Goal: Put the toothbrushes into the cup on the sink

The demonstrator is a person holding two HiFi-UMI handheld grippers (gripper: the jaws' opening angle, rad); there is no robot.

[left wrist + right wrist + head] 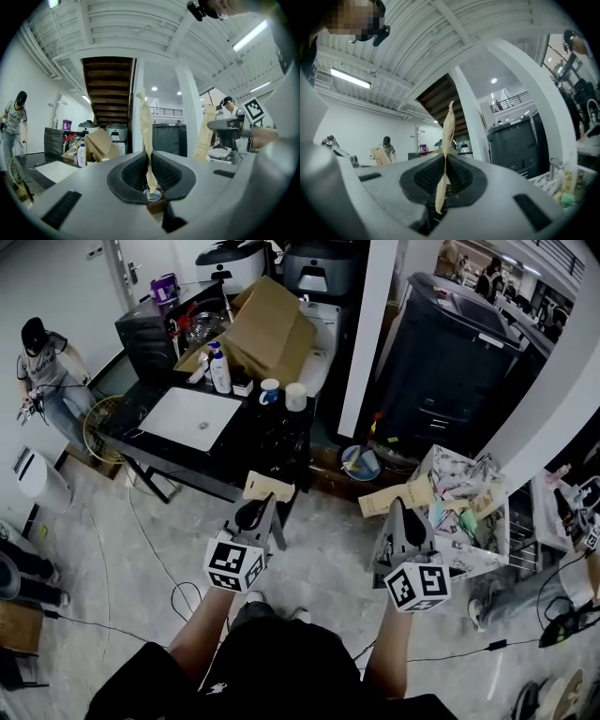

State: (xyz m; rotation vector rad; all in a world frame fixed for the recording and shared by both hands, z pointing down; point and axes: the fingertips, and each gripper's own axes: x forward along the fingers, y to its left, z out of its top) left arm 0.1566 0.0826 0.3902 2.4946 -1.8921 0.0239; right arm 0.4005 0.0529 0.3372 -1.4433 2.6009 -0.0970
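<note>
I hold both grippers over the floor, short of the black table. My left gripper (265,506) is shut on a tan paper toothbrush packet (268,487); in the left gripper view that packet (146,131) stands upright, pinched between the pads (149,161). My right gripper (397,508) is shut on a second tan packet (397,496), which the right gripper view shows as a thin strip (447,140) clamped in the jaws (444,171). Ahead on the table are the white sink (187,418), a blue-and-white cup (270,390) and a white cup (296,397).
A cardboard box (267,329) and a pump bottle (220,371) stand behind the sink. To the right are a white pillar (367,334), a black cabinet (441,362) and a cluttered white crate (469,517). Cables cross the floor; a person (42,371) stands far left.
</note>
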